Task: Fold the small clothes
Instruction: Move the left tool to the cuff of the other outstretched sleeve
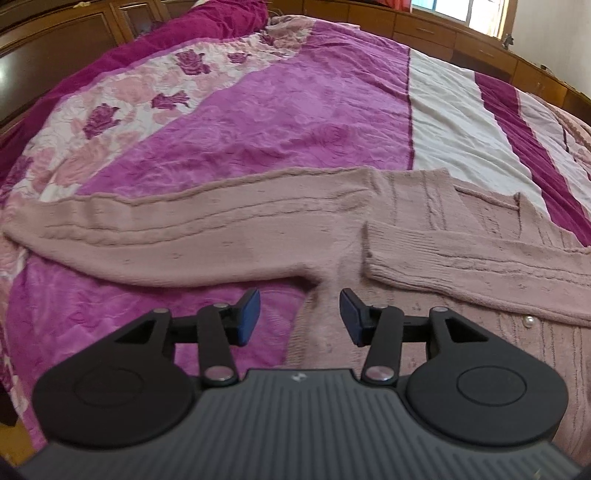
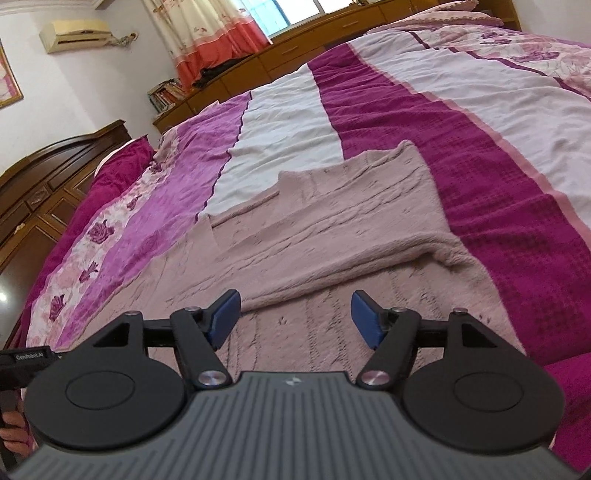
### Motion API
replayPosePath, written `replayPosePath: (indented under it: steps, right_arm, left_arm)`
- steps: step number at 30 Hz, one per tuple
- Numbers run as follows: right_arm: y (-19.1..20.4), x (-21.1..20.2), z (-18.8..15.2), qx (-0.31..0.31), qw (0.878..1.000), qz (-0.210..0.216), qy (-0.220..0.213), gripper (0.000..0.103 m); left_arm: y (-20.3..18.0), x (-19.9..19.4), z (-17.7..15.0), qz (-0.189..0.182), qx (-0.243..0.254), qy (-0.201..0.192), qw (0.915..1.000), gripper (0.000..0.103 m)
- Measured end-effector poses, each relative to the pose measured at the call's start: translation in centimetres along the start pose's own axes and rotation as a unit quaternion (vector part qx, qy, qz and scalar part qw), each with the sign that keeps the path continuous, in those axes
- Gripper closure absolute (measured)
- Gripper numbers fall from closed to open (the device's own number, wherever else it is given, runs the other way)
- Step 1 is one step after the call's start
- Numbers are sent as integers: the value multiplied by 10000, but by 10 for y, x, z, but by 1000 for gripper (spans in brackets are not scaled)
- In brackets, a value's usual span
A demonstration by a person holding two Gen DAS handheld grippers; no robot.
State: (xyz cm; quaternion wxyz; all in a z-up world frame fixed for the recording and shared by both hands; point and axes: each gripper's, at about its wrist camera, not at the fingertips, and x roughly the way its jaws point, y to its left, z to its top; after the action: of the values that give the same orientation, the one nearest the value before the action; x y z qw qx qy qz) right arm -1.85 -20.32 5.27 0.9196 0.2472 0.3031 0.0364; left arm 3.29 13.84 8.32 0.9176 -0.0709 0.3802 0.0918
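A dusty-pink knitted cardigan (image 1: 424, 206) lies flat on the bed. Its left sleeve (image 1: 159, 236) stretches out to the left. Its right sleeve (image 1: 461, 266) is folded across the body. My left gripper (image 1: 300, 295) is open and empty, just above the cardigan's left armpit. In the right wrist view the cardigan (image 2: 332, 206) fills the middle, with the folded sleeve (image 2: 314, 254) lying across it. My right gripper (image 2: 295, 299) is open and empty, hovering above the body just below the folded sleeve.
The bedspread (image 1: 288, 118) is purple, magenta, white and rose-patterned. Dark wooden cabinets (image 1: 55, 40) line the far side. A pearl button (image 1: 529, 321) shows on the cardigan front. A wooden headboard (image 2: 44, 166), a window with curtains (image 2: 221, 33) and a bookshelf (image 2: 166, 94) stand beyond.
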Motion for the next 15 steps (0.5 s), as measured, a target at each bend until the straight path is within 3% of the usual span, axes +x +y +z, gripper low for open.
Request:
replayPosePath:
  steps: [5,11,15]
  right_arm:
    - [6,-2,-6,-36,10000,-80,-5,21]
    - [7,-4,-9,-115,9998,-131,27,18]
    - [7,-4,-13,-130,9997,-181,87,18]
  left_arm:
    - [24,-4,0,215,-203,-1,9996,53]
    - [57,1,0,500,-496,53,9975,53]
    - [77,5,0,604,-695,37,9957,42]
